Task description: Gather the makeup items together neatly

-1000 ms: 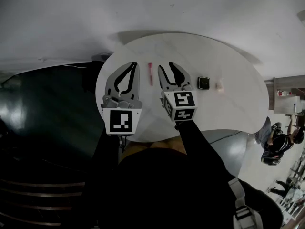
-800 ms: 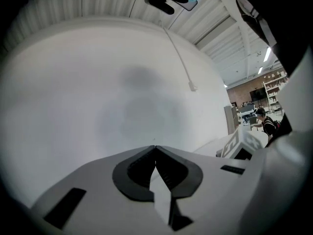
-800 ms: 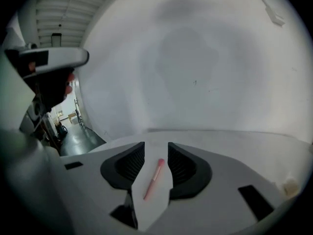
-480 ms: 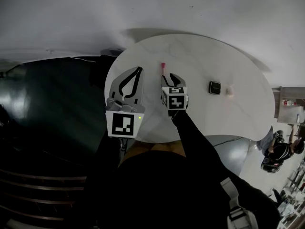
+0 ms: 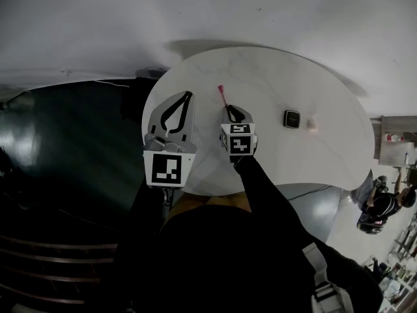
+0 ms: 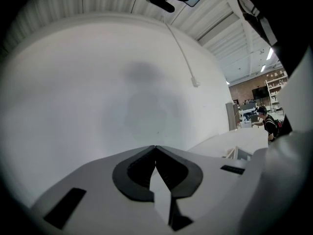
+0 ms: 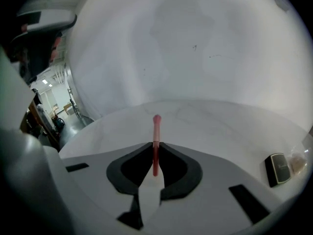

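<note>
A slim red-and-pink makeup tube [image 5: 223, 95] [image 7: 156, 126] sticks out forward from my right gripper [image 5: 229, 109] [image 7: 155, 147]. Its jaws are closing, and the pads pinch the tube's near end over the white round table [image 5: 273, 70]. A black compact [image 5: 292, 119] [image 7: 277, 169] lies on the table to the right, with a small pale item [image 5: 313, 123] [image 7: 297, 161] just beyond it. My left gripper [image 5: 186, 97] [image 6: 155, 149] hovers at the table's left edge, shut, with nothing between its fingers.
The white table [image 7: 220, 126] curves away to dark floor [image 5: 65, 149] on the left and near side. A white wall [image 6: 98, 82] stands behind it. People and shelves show far off at the right [image 5: 381, 204].
My right gripper has moved forward to the tube and its jaws have come together on it; the tube now points slightly left. The left gripper has hardly moved.
</note>
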A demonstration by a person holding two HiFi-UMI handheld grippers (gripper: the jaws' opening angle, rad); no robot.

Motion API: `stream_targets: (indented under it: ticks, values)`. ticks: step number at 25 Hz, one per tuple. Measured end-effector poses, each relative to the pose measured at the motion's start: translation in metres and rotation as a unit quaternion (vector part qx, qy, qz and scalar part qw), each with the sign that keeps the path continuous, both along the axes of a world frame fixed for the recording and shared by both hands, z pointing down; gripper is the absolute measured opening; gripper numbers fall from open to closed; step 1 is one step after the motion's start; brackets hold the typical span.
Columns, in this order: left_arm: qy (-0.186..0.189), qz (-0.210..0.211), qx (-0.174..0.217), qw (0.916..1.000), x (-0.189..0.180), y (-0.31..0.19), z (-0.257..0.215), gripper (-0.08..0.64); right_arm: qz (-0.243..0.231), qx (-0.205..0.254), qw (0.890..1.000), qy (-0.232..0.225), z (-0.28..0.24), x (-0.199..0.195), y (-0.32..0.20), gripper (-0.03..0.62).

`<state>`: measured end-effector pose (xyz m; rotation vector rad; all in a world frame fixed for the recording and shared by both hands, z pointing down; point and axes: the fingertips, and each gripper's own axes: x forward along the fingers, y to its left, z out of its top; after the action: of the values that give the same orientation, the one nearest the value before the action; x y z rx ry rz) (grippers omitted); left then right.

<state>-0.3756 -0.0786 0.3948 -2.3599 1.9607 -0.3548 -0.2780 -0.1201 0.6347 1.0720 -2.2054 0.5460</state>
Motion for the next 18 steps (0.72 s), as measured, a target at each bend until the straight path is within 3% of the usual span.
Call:
stream_targets:
  ticks: [9,18]
  values:
    - [0.02,0.024,0.012,0.9994,0.038,-0.02,-0.011,0.017,0.086,0.029,0.995,-0.047,-0.055,0.06,-0.02,0.06]
    - [0.03,0.062,0.01,0.9976,0.093,-0.049,-0.011,0.017,0.132,0.014,0.99,-0.037,-0.048,0.126,-0.016,0.06]
